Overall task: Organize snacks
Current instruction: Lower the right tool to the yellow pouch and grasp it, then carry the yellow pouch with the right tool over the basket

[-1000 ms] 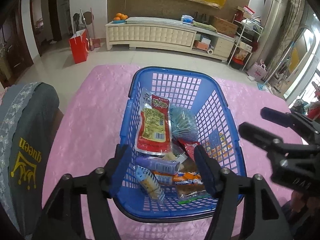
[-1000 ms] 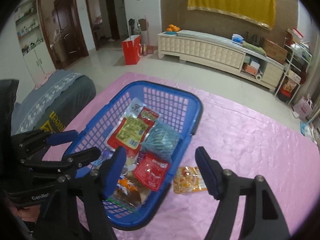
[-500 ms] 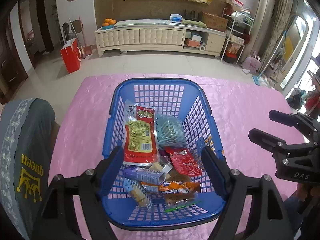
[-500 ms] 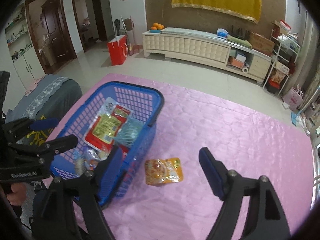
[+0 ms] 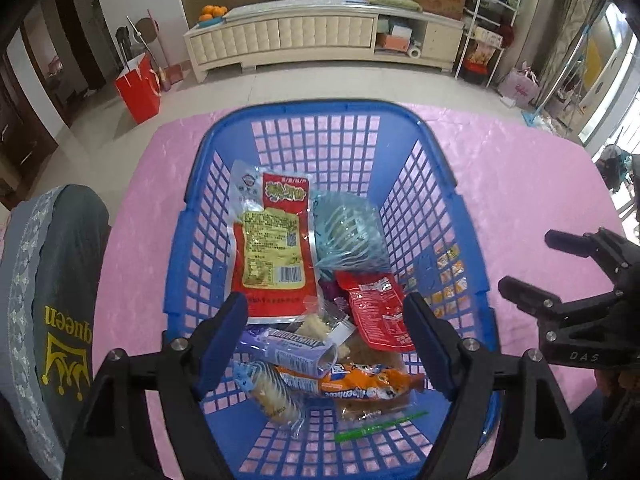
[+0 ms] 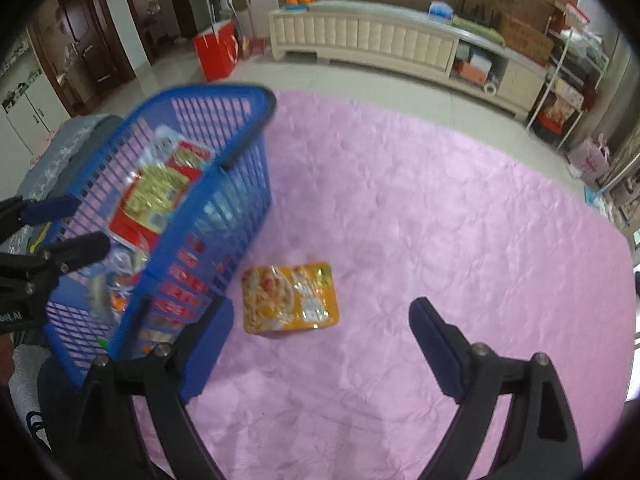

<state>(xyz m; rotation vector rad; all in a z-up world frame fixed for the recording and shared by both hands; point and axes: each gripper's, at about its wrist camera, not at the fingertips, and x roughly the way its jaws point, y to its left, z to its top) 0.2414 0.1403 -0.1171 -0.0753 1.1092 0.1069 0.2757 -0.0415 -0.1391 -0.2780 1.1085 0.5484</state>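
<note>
Snacks lay mostly inside a blue lattice basket [image 5: 424, 216] that stood on a surface covered by a pink cloth [image 6: 420, 208]. Left tongs [image 5: 326, 342] hung above the near end of the basket, jaws spread and holding nothing, with the heap of packets visible between the blue pads. Contents of the basket, seen from the left wrist view: a large red-and-yellow packet [image 5: 272, 248] leaning against the left wall; a pale blue-green bag [image 5: 348, 236] just beside it on the right; a small red pouch [image 5: 378, 316] nearer the tongs; a purple gum pack [image 5: 288, 346] lying across the heap; an orange wrapper [image 5: 356, 384] beneath it; and a clear bag of pale biscuits [image 5: 272, 396] at the near left corner.

Right tongs [image 6: 320, 344] were above the cloth to the right of the basket, jaws still widening and with nothing pressed between them. One snack remained outside: an orange-yellow packet [image 6: 290, 298] lay flat on the cloth, just beside the basket's right wall and a little ahead of the right tongs, nearer their left pad. Motion blur softened the basket in the right wrist view.

Left of the surface was a grey chair cover [image 5: 52, 300] with yellow lettering. Beyond, on the tiled floor, stood a red paper bag [image 5: 138, 92] and a long cream cabinet [image 5: 320, 36].
</note>
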